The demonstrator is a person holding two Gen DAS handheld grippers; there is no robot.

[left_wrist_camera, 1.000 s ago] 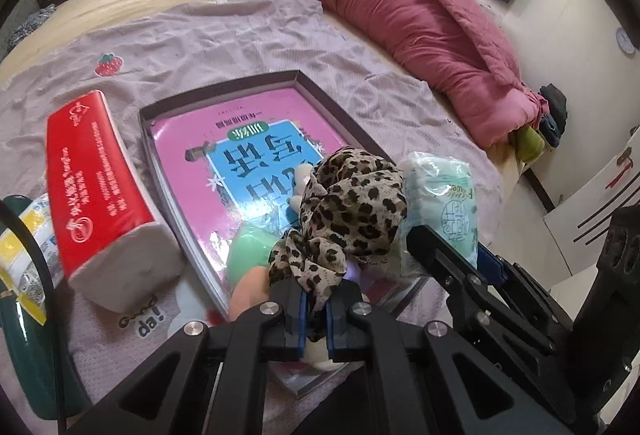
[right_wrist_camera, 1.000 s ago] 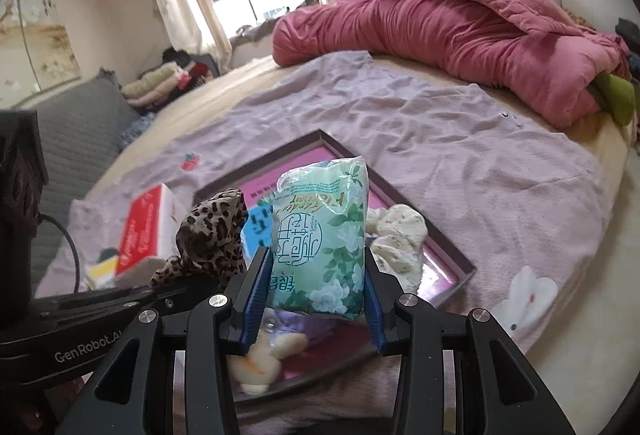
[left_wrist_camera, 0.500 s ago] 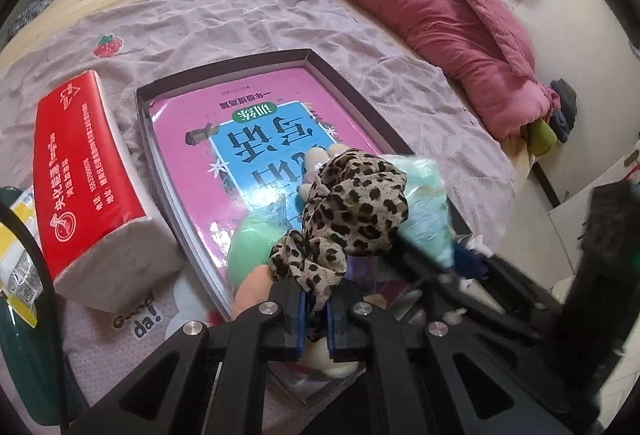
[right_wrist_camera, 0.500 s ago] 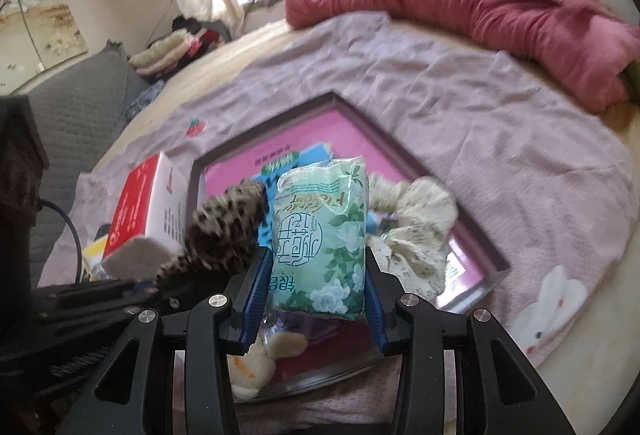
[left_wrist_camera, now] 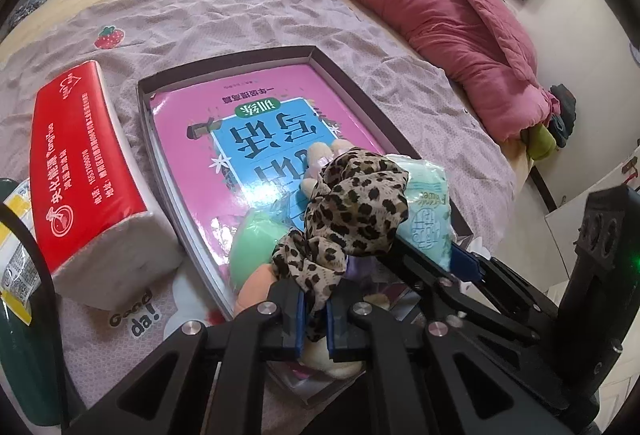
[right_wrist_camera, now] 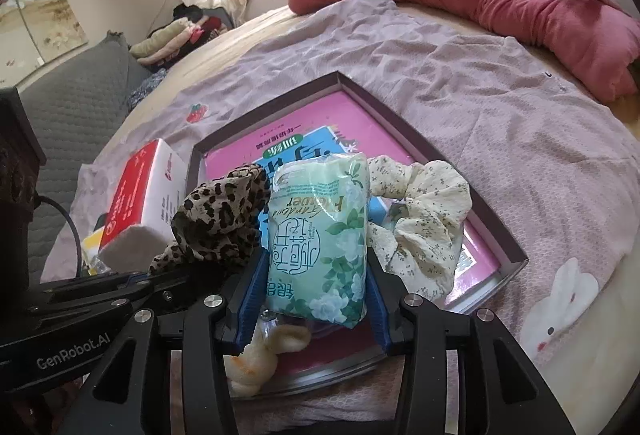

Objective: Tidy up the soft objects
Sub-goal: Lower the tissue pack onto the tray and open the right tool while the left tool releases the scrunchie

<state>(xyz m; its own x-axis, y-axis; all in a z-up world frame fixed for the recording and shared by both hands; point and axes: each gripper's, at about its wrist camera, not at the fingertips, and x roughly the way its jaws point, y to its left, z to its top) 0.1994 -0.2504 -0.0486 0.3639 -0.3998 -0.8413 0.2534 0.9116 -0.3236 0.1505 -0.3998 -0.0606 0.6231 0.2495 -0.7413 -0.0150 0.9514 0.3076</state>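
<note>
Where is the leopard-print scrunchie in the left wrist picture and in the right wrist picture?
Left wrist view: the leopard-print scrunchie is at lower centre, clamped in the left gripper.
Right wrist view: the scrunchie is left of centre, beside the green tissue pack that the right gripper holds.
Shared landmark: the red tissue pack left of the tray.

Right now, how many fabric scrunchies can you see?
2: a leopard-print fabric scrunchie pinched in the left fingers, and a cream floral fabric scrunchie lying in the tray. Others may be hidden.

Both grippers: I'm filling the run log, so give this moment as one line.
left gripper: shut on leopard scrunchie | right gripper: shut on green tissue pack | both over tray
</note>
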